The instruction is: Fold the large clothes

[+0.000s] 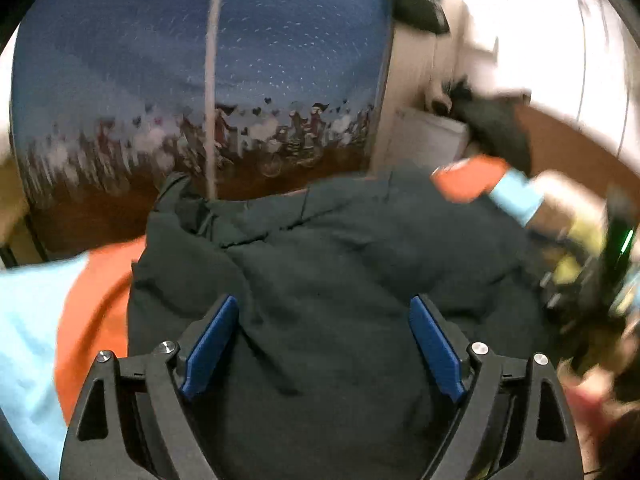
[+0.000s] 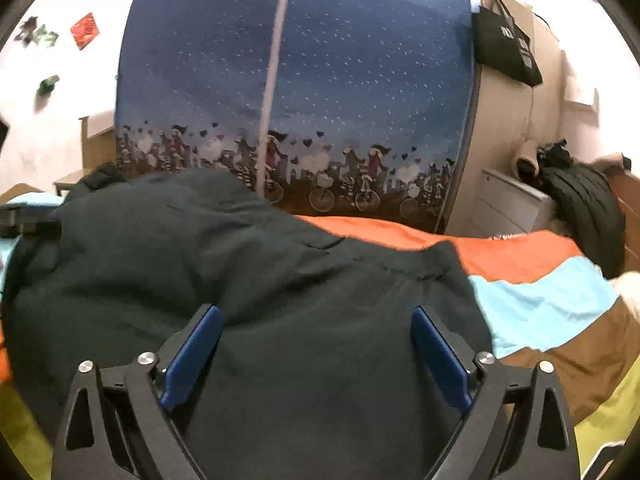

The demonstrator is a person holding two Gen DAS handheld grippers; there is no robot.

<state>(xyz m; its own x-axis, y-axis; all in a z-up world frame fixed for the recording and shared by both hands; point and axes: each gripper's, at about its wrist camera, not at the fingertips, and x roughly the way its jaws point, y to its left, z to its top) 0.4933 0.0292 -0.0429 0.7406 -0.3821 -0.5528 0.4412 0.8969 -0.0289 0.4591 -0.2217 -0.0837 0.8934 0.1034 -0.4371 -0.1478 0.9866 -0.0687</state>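
Both claws stand wide with nothing between their blue pads: the left claw [image 1: 324, 344] and the right claw [image 2: 318, 354] hover over the bulky dark padded jacket [image 2: 240, 264], which lies heaped on the orange, blue and brown striped bed cover [image 2: 532, 292] across the frame's middle. To fold cleanly, each should probably pinch a true hem edge rather than a loose bulge. The blue printed fabric wardrobe [image 2: 296, 80] stands close behind the bed, limiting reach.

Each view is taken from a wrist camera set close above a dark garment [image 1: 320, 264], looking forward and slightly downward between two blue-padded fingers [image 1: 208, 344]. The garment [image 2: 240, 272], the striped bed cover [image 2: 520, 280] and the blue printed wardrobe [image 2: 320, 80] behind are shared by both views
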